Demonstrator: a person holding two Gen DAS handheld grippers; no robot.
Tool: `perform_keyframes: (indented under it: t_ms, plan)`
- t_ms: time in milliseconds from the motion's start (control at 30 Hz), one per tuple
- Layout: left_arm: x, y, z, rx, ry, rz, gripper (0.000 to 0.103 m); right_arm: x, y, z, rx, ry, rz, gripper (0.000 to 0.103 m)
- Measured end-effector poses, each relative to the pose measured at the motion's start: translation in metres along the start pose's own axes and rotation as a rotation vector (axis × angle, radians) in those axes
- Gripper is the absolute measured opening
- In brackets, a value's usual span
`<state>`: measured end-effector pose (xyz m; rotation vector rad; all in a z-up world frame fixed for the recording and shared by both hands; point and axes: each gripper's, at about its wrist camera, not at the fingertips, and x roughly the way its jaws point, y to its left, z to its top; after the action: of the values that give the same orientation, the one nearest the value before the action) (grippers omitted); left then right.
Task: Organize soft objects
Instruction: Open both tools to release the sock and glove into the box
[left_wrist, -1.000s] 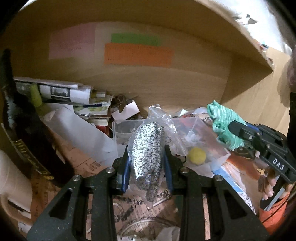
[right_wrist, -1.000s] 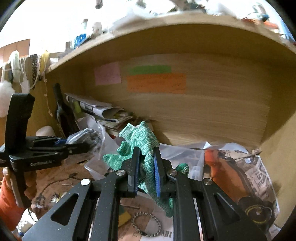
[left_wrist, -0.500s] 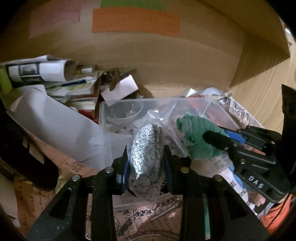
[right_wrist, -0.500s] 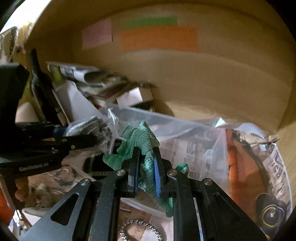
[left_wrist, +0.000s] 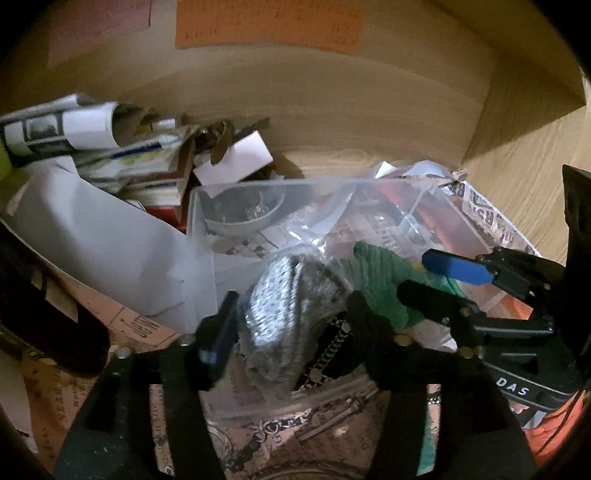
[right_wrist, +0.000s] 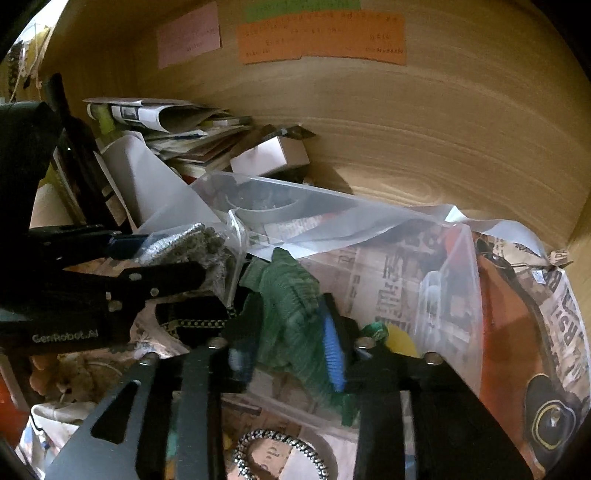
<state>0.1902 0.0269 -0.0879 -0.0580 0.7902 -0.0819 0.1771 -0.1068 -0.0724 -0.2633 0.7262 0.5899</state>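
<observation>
My left gripper (left_wrist: 291, 325) stands open around a speckled grey knit bundle in a clear bag (left_wrist: 291, 306), which rests over the near wall of a clear plastic bin (left_wrist: 199, 210). It also shows in the right wrist view (right_wrist: 184, 243). My right gripper (right_wrist: 291, 347) stands open around a green knit cloth (right_wrist: 288, 317) that lies in the same bin (right_wrist: 465, 295). The cloth lies just right of the grey bundle in the left wrist view (left_wrist: 384, 280).
Rolled newspapers (left_wrist: 62, 133), a white box (left_wrist: 236, 158) and a white sheet (left_wrist: 110, 240) crowd the shelf's left back. A grey bowl (left_wrist: 243, 218) sits in the bin. A yellow ball (right_wrist: 400, 341) and a bead bracelet (right_wrist: 280, 454) lie near. Wooden walls enclose the shelf.
Both grippers have moved down into the bin and their jaws have opened. The grey bundle and the green cloth now lie in the bin, released.
</observation>
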Motion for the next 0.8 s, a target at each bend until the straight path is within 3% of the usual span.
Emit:
perform_keyframes:
  t_ms: [167,333,433,633,800]
  plan:
    - [-0.025,0.000,0.001,-0.016,-0.030,-0.034,0.070,-0.021,0.001,0.001,-0.014,-0.051,-0.006,0.049]
    - [-0.058,-0.003,-0.002,-0.008,-0.091,-0.048,0.090,-0.053,-0.002,0.000,-0.016,-0.123,-0.005,0.066]
    - [-0.076,-0.006,-0.008,0.003,-0.121,-0.050,0.097,-0.073,-0.002,-0.006,-0.026,-0.158,-0.019,0.072]
    - [-0.094,-0.012,-0.027,0.019,-0.127,-0.049,0.102,-0.089,0.000,-0.024,-0.040,-0.163,-0.032,0.075]
    - [-0.078,-0.020,-0.045,0.023,-0.051,-0.072,0.102,-0.083,-0.004,-0.049,-0.020,-0.100,-0.029,0.075]
